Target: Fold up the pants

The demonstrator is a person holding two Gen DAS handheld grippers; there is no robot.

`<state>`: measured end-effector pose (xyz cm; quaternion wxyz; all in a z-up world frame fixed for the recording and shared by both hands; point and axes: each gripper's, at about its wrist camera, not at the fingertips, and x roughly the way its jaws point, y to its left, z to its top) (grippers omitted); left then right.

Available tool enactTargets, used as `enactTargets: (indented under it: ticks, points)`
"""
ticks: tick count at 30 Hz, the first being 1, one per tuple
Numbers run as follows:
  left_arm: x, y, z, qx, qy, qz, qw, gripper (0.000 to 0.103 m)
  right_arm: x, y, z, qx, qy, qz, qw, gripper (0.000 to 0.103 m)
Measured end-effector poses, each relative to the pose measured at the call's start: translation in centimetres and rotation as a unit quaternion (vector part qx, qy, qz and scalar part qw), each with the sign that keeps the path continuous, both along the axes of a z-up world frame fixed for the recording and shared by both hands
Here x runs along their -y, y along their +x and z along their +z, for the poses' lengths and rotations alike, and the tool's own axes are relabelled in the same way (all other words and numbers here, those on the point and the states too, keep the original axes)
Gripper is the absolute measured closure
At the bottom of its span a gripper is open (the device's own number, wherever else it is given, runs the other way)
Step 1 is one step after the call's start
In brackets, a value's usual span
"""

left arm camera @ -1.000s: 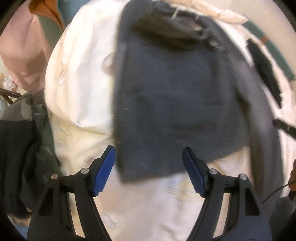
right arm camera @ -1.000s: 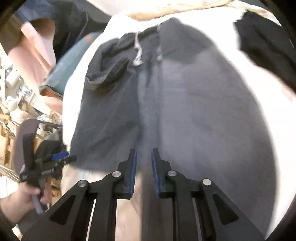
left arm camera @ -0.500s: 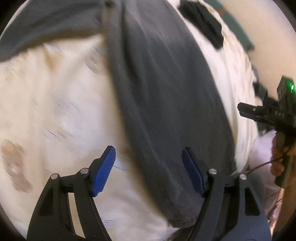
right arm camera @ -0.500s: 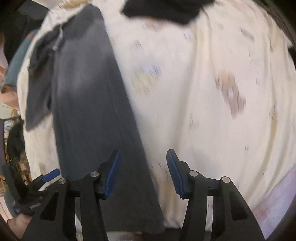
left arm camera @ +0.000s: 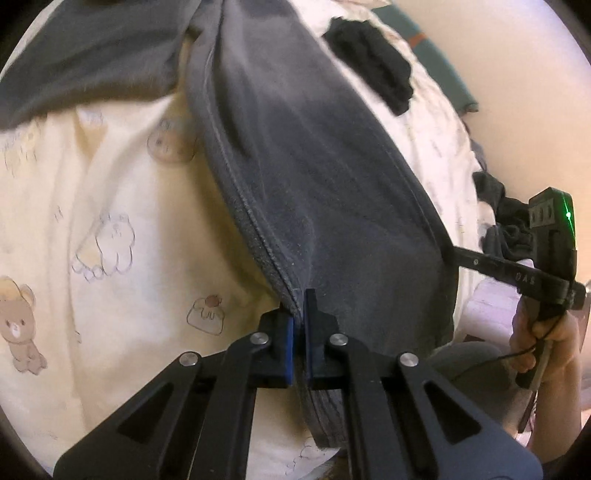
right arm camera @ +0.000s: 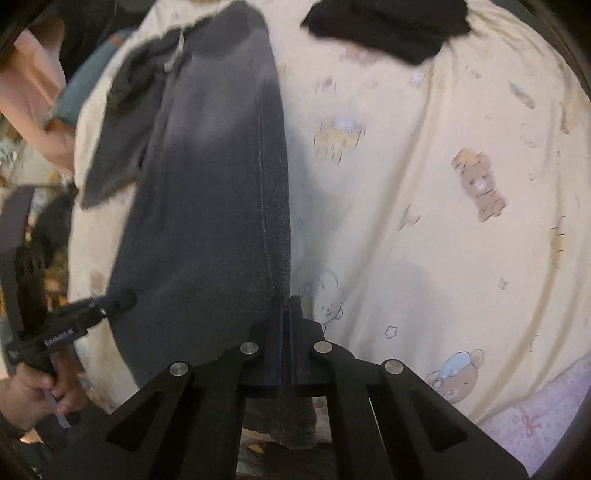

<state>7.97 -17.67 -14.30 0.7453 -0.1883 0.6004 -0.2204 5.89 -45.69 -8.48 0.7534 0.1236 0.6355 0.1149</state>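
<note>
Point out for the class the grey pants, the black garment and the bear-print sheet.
grey pants (left arm camera: 314,177): left wrist view, middle of the leg.
black garment (right arm camera: 388,26): right wrist view, centre of the cloth.
bear-print sheet (right arm camera: 424,229): right wrist view, bare part right of the pants.

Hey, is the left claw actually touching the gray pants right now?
Touching. In the left wrist view the left claw is shut on the seamed edge of the gray pants, with fabric pinched between its pads.
</note>
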Motion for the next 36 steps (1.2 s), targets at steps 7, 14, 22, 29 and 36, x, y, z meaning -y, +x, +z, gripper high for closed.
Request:
enactTargets:
  ticks: [7, 14, 22, 29, 36]
  points:
    - [-3.1, 1.1, 4.7, 0.043, -0.048, 0.016, 0.9978, 0.101, 1.2, 0.5, 4.2, 0.095, 0.09, -0.043, 0.99, 0.102]
    - [-2.5, 10.5, 9.0, 0.1, 0.013, 0.006, 0.9949, 0.101, -0.3, 8.6, 6.7, 0.179, 0.116, -0.057, 0.975, 0.102]
    - [-3.0, 25.1, 6.7, 0.081, 0.108, 0.001, 0.9908, 0.1, -3.0, 24.3, 3.2, 0.174, 0.084, -0.05, 0.98, 0.102]
    - [-2.8, 32.9, -0.6, 0.033, 0.163, 0.002, 0.9861, 0.096, -5.7, 32.5, -2.9, 0.136, 0.042, -0.071, 0.987, 0.096]
    - [-4.9, 33.6, -2.0, 0.002, 0.163, 0.047, 0.9855, 0.06, -6.0, 33.2, -5.4, 0.125, -0.018, -0.081, 0.989, 0.035]
